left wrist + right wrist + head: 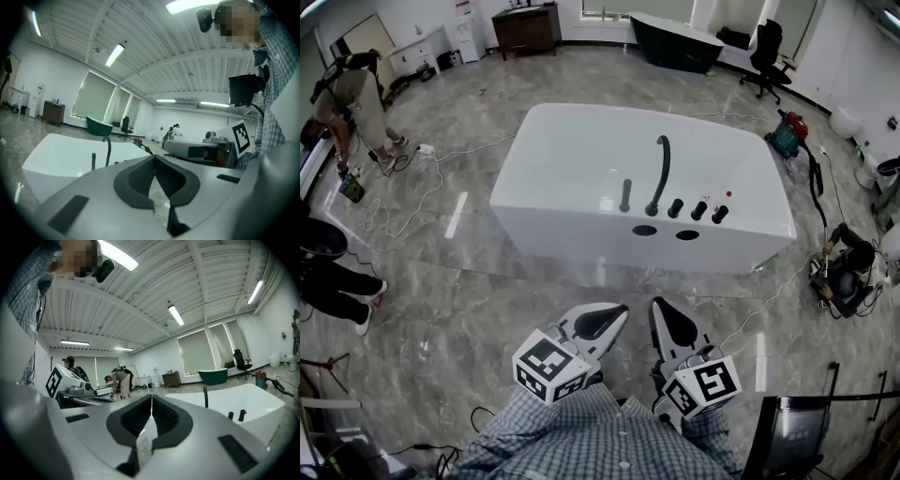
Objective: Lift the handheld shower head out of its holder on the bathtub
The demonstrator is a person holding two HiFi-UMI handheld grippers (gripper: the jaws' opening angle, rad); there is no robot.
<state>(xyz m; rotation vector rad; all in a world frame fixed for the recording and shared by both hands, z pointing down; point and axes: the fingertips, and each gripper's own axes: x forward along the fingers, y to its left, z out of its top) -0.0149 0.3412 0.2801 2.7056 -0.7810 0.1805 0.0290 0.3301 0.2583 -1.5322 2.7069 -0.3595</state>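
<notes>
**A:** Gripper state?

**B:** Both empty. The left gripper (614, 314) has its jaws together with nothing between the pads. The right gripper (661, 309) is the same, pads meeting. Both sit low in front of the person's checked shirt (600, 436), well apart from the white bathtub (572, 150).

**A:** Target?

**B:** The handheld shower head (625, 195) is on the tub's near deck, in its holder, just left of the curved black spout (659, 173). Three black knobs (698, 210) sit to the spout's right.

**A:** Plan for this step?

**B:** My read is that the step in hand is closing in on the tub.
- Use the left gripper, since its side is clear (the right-hand route is crowded by the spout and knobs).
- Spread the jaws before arrival, not at the target.
- Come in from the side away from the spout.
- Clamp square across the upper part of the shaft.
- Pull straight up along its axis. Tilting it would likely bind it in the holder.

**A:** What does it look like?

**B:** It's a slim black stick standing upright, shorter than the spout, and it looks round. I expect it could slip or twist in the pads. The holder is too small to make out and no hose is visible, so expect drag from below.
</notes>
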